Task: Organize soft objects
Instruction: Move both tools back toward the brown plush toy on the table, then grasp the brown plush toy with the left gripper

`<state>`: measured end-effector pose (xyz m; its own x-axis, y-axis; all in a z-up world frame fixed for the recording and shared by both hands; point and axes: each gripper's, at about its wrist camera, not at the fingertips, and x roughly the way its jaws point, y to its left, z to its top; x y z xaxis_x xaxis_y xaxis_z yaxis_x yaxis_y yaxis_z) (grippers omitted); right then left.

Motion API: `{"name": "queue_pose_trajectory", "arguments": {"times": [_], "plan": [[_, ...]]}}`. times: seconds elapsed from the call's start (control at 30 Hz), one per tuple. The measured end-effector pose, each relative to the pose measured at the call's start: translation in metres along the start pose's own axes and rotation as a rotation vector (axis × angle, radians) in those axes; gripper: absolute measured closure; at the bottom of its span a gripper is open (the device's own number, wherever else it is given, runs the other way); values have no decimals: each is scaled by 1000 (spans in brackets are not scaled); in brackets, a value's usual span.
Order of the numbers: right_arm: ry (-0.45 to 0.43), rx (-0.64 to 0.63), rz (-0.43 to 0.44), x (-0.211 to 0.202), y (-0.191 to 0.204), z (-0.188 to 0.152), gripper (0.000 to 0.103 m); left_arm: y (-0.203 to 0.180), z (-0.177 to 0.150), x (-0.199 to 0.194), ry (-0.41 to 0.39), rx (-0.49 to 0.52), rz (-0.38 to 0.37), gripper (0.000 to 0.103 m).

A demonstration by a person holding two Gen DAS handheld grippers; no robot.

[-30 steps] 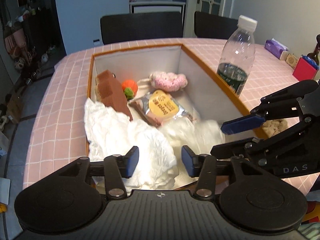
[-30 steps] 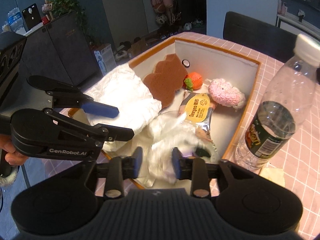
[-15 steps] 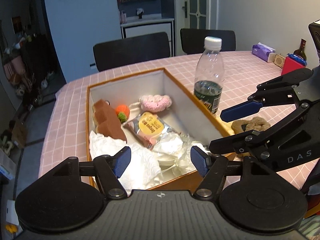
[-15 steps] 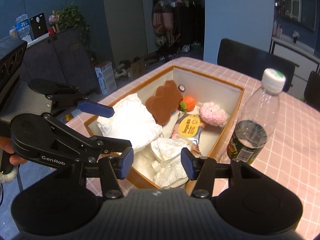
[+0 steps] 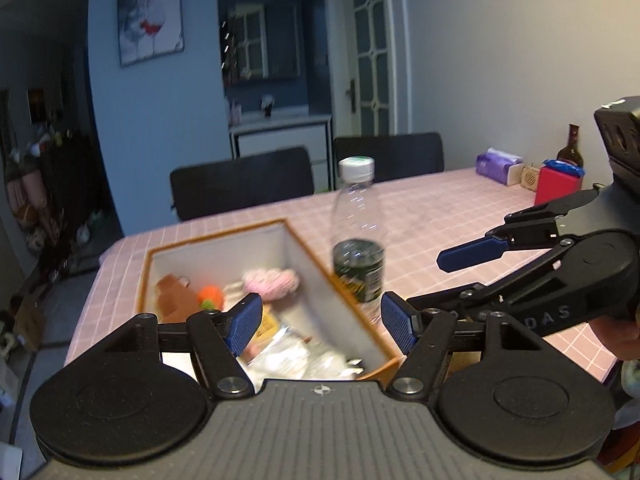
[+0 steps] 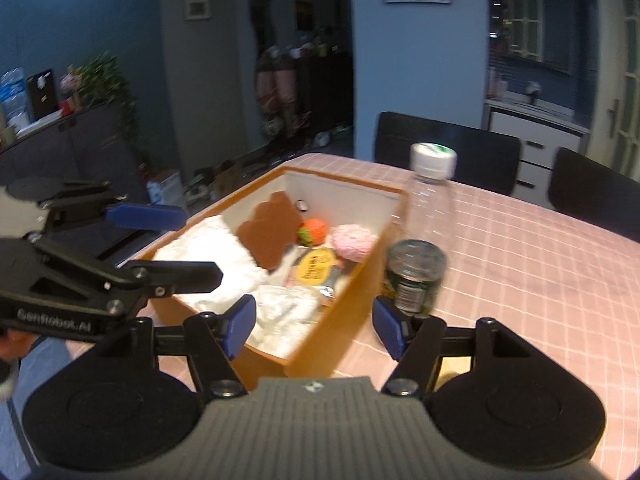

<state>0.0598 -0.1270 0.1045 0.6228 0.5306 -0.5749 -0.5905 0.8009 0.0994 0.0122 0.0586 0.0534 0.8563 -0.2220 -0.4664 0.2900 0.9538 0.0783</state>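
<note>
While your left tool [image 5: 320, 320] hung with its fingers spread and nothing between them, your right tool [image 6: 314, 326] was spread and empty as well, both raised above the near end of the box [image 6: 316, 338]. That box sat at the lower middle of both frames on the pink checked table [image 6: 520, 280], and the soft things lay inside it: white cloth [image 6: 216, 256], crumpled plastic [image 6: 288, 312], a brown sponge [image 6: 270, 232], an orange knitted ball [image 6: 314, 230], a pink knitted piece [image 6: 354, 240] and a yellow-labelled packet [image 6: 314, 266]. A water bottle [image 6: 420, 248] stood just beside the box, on its right in both frames. By my reading you were between picks, one deposit finished. The next move called for finding any soft item left on the table, though none showed clearly, and lowering one spread tool over it without knocking the bottle.
</note>
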Motion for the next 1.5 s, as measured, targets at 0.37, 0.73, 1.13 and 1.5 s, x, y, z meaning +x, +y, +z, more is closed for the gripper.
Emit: {"name": "queue_pose_trajectory", "arguments": {"times": [0.37, 0.73, 1.13, 1.5], "plan": [[-70, 117, -194, -37, -54, -52, 38, -51, -10, 25, -115, -18, -129, 23], [-63, 277, -310, -38, -104, -109, 38, -101, -41, 79, -35, 96, -211, 22], [-15, 388, -299, -4, -127, -130, 57, -143, -64, 147, 94, 355, -210, 19], [30, 418, -268, 13, -140, -139, 60, -150, -65, 170, 191, 321, -238, 22]]}}
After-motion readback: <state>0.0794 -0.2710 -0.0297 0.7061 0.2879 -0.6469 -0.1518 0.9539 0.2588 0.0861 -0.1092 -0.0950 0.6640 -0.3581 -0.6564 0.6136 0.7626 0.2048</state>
